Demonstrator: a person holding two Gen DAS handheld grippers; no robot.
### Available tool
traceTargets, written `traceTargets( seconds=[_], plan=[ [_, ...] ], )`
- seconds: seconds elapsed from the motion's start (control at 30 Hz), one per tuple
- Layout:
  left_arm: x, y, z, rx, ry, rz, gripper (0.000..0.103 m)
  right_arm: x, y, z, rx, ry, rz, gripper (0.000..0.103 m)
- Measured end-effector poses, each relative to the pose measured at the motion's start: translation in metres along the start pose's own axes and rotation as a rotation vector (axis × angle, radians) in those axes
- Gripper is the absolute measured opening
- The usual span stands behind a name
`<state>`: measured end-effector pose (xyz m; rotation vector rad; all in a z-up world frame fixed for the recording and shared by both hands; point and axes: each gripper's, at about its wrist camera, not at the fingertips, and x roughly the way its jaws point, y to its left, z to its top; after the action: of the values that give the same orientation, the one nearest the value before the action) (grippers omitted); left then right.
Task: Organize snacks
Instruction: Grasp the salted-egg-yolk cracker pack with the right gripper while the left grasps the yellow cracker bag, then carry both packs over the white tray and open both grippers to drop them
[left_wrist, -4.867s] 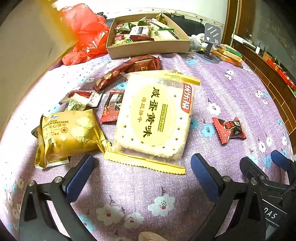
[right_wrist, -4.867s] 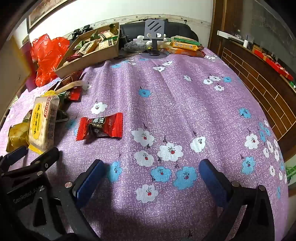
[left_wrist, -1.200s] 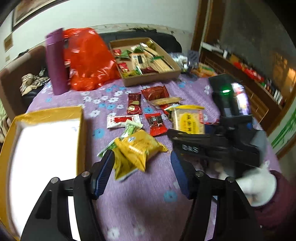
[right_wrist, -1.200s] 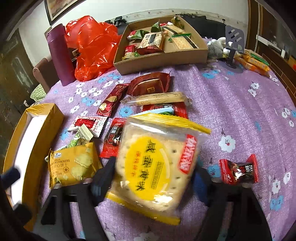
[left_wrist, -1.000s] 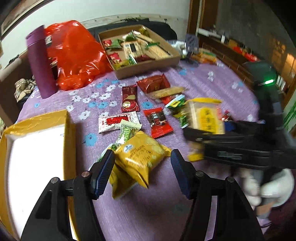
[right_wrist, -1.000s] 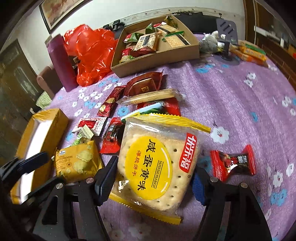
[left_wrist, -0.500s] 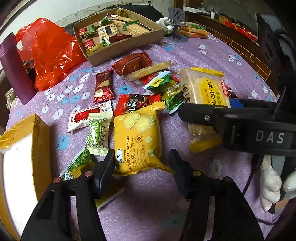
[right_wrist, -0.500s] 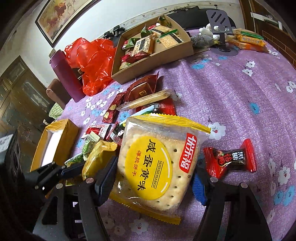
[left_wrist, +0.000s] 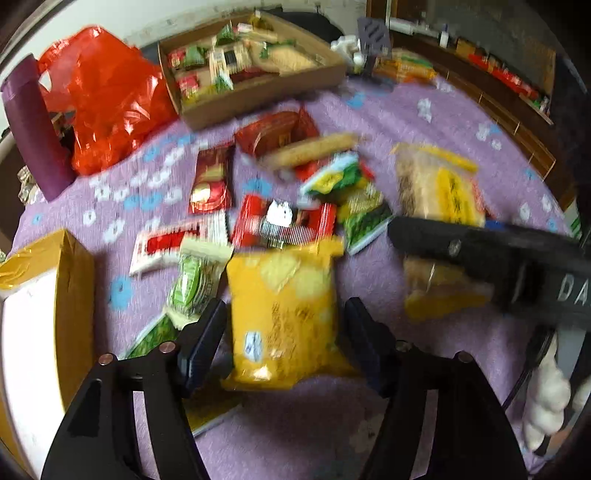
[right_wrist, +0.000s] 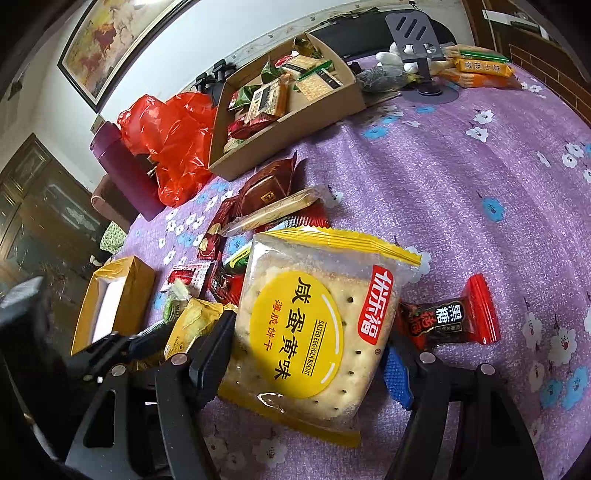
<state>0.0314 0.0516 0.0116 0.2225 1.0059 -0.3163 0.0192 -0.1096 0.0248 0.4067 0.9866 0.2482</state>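
A yellow sandwich-cracker pack (left_wrist: 284, 306) sits between the fingers of my left gripper (left_wrist: 282, 332), low over the purple flowered cloth. The view is blurred. The jaws are opening, and a thin gap shows on each side of the pack. My right gripper (right_wrist: 306, 350) is shut on a salted egg yolk biscuit pack (right_wrist: 314, 325), its pads pressing both side edges. In the left wrist view that biscuit pack (left_wrist: 443, 188) shows behind the right gripper's black finger bar. The cracker pack (right_wrist: 192, 325) appears at the left of the right wrist view.
A cardboard box (left_wrist: 258, 99) of snacks stands at the back. A red plastic bag (left_wrist: 110, 96) and a purple bottle (left_wrist: 29, 125) are to its left. An open yellow box (left_wrist: 70, 288) is at the left edge. Several loose snacks lie mid-table; a red candy (right_wrist: 447, 321) lies right of the biscuit pack.
My left gripper has sunk toward the cloth with the cracker pack, and its jaws have spread slightly. The right gripper has rolled a little, still gripping the biscuit pack.
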Motion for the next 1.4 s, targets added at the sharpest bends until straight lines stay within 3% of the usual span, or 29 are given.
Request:
traceTargets(
  seconds=[0.03,0.1,0.33,0.6,0.8,1.07,1.2,1.4],
  plan=[
    [0.000,0.001,0.001,-0.020,-0.004,-0.020,0.050,0.000,0.001,0.000,-0.002,-0.001,-0.001,0.073],
    [-0.003,0.004,0.001,-0.052,-0.016,-0.032,0.044,0.000,0.003,0.000,-0.014,-0.005,-0.009,0.073],
    [-0.035,0.022,-0.015,-0.179,-0.093,-0.045,0.043,-0.003,0.012,-0.004,-0.053,-0.039,-0.011,0.073],
    [-0.106,0.078,-0.070,-0.383,-0.212,0.064,0.043,-0.010,0.040,-0.018,-0.162,-0.100,-0.010,0.073],
    [-0.136,0.134,-0.126,-0.521,-0.224,0.211,0.043,-0.022,0.098,-0.041,-0.288,-0.090,0.061,0.072],
    [-0.147,0.176,-0.176,-0.607,-0.205,0.394,0.043,-0.011,0.209,-0.086,-0.508,0.032,0.209,0.072],
    [-0.149,0.190,-0.189,-0.640,-0.198,0.413,0.044,0.004,0.246,-0.106,-0.581,0.097,0.242,0.072],
    [-0.156,0.199,-0.199,-0.669,-0.204,0.407,0.044,0.028,0.281,-0.138,-0.687,0.145,0.217,0.072]
  ],
)
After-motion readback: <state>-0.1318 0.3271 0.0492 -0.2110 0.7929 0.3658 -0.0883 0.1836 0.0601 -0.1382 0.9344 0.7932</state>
